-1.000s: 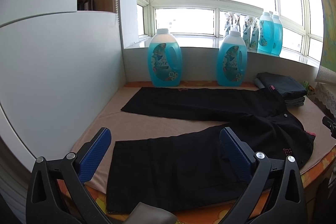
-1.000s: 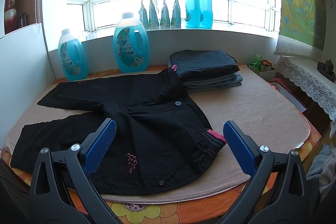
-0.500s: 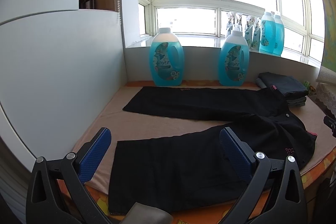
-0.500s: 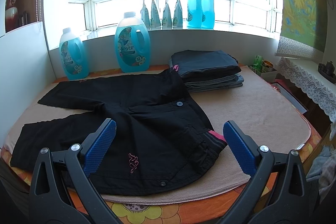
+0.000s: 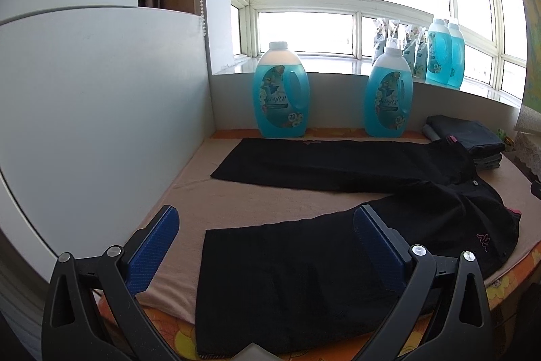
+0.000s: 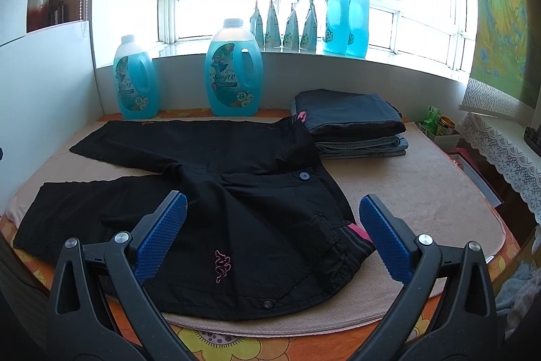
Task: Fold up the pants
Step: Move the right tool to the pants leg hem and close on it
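Starting the fold, you hold left gripper (image 5: 265, 247) and right gripper (image 6: 270, 234) wide apart and empty above the black pants (image 6: 209, 192) lying spread-legged just ahead, so next bring the near leg over onto the far one

Left gripper (image 5: 265, 241) and right gripper (image 6: 272, 230): black frames, silver screws, apparently textured blue finger pads (image 6: 383, 241).
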Available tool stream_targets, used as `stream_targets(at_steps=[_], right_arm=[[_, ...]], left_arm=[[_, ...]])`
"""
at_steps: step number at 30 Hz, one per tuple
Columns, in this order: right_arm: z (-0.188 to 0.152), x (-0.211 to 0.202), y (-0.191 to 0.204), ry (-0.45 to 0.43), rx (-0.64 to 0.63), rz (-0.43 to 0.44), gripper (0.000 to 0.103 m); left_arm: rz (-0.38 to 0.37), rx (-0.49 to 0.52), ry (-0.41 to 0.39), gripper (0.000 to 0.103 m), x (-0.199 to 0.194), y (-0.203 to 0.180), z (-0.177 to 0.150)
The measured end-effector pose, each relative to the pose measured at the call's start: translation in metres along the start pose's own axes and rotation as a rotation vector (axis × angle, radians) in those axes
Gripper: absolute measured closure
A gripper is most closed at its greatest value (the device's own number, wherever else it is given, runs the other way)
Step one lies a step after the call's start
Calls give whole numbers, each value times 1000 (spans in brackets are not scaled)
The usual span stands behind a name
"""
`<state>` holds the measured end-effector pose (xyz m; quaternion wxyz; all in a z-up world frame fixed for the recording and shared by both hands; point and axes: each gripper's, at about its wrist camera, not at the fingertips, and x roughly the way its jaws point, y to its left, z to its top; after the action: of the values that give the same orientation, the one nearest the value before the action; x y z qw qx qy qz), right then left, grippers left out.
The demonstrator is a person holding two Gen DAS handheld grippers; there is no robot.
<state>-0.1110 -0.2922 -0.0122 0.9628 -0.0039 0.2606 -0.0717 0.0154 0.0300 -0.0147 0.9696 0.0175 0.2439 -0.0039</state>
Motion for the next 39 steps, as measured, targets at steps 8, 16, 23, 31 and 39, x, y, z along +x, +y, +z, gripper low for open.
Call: stream_targets(at_steps=[8, 16, 23, 31, 39], right_arm=[[-14, -1, 44, 35, -198, 138, 0], [-43, 13, 83, 174, -313, 342, 21], [-69, 26, 117, 283, -439, 439, 43], [-83, 43, 137, 372, -516, 502, 58], [-86, 51, 149, 408, -551, 509, 76]], left_arm=[[-42, 14, 53, 24, 6, 16, -16], [-142, 37, 158, 47, 14, 17, -35], [-201, 30, 227, 48, 23, 14, -51], [-248, 93, 291, 50, 27, 3, -68], [-310, 105, 334, 58, 31, -3, -78]])
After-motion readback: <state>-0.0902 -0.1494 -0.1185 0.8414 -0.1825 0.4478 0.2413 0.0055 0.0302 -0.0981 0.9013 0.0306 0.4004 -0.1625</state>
